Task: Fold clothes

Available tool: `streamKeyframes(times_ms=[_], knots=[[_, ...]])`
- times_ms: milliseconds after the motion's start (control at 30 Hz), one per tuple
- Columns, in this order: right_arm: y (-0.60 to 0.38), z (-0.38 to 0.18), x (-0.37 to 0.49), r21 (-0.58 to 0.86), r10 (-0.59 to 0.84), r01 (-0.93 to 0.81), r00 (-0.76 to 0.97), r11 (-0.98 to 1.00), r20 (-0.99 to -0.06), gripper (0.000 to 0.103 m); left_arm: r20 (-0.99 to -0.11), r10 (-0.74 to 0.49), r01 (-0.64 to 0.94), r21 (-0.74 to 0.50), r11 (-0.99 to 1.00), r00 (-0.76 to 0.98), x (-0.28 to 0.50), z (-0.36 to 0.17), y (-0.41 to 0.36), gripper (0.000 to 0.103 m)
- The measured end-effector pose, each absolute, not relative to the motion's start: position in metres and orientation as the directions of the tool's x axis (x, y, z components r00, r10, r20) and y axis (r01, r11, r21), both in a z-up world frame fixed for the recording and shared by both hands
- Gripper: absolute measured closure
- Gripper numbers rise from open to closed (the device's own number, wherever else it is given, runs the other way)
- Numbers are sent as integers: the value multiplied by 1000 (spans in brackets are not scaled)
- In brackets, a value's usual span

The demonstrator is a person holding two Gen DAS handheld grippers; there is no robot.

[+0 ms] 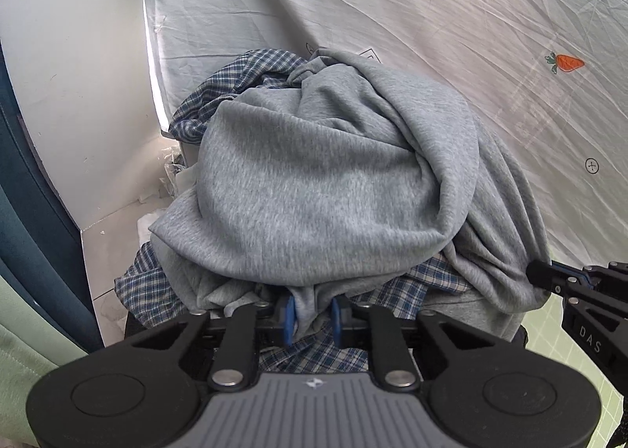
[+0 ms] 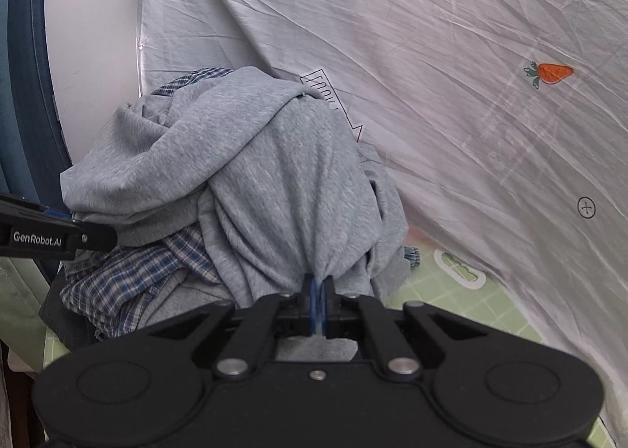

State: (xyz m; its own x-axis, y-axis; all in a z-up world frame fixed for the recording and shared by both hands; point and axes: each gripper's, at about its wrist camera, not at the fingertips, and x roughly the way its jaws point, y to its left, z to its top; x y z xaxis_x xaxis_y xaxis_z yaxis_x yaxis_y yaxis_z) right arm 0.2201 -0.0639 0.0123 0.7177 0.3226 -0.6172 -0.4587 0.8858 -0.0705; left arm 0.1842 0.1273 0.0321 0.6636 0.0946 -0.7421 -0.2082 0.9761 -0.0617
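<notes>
A: Starting at the left: white wall (image 1: pixel 78 67), then the heap beside it. Blue plaid shirt (image 1: pixel 149 291) underneath, grey sweatshirt (image 1: pixel 314 173) bunched on top, white sheet (image 1: pixel 431 16) behind with its carrot print (image 1: pixel 567 63).

B: Left gripper (image 1: pixel 312 316)?

A: Blue pads part-way apart, a fold of grey hem between them. Hard to say whether truly pinched or merely straddled.

B: And further right?

A: Right gripper (image 2: pixel 317 297), pads pressed tight on a gathered tuck of the same grey cloth, near the green checked mat (image 2: pixel 471 314).

B: Advice for the lift?

A: Probably best to close the left fully first, then raise both together and spread outward, shaking the grey free of the plaid.
</notes>
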Motion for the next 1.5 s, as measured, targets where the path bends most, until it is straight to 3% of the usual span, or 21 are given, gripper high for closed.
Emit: streamKeyframes(times_ms=[233, 367, 500, 600, 767, 900, 967, 1033, 1100, 1333, 1500], knots=[[-86, 27, 192, -113, 252, -379, 780, 918, -572, 101, -719, 43, -168, -103, 980, 693, 152, 47, 119, 91], [-106, 37, 173, -112, 212, -324, 806, 939, -553, 101, -724, 6, -162, -146, 976, 690, 140, 48, 117, 87], [-120, 34, 160, -113, 182, -294, 803, 949, -568, 101, -719, -20, -156, -178, 972, 695, 130, 49, 118, 75], [-127, 23, 149, -107, 165, -280, 788, 954, -593, 101, -705, -47, -162, -227, 960, 708, 124, 53, 122, 54], [-131, 5, 141, -84, 162, -283, 742, 955, -651, 101, -673, -110, -187, -353, 917, 731, 118, 61, 137, 47], [-136, 3, 146, 23, 213, -266, 712, 964, -670, 99, -666, -47, -228, -320, 919, 744, 122, 65, 140, 43], [-139, 3, 149, 84, 241, -251, 701, 964, -671, 92, -664, -31, -257, -332, 908, 747, 124, 66, 146, 41], [-140, 11, 157, 133, 259, -229, 716, 964, -648, 74, -668, -18, -280, -337, 899, 744, 130, 66, 151, 38], [-138, 21, 167, 155, 279, -233, 730, 960, -624, 65, -677, 9, -301, -316, 900, 736, 139, 63, 154, 38], [-104, 31, 221, 213, 376, -315, 674, 925, -636, 48, -746, -17, -319, -305, 898, 665, 172, 42, 156, 38], [-85, 18, 251, 246, 417, -348, 605, 905, -678, 42, -768, -24, -318, -293, 902, 640, 179, 28, 152, 39]])
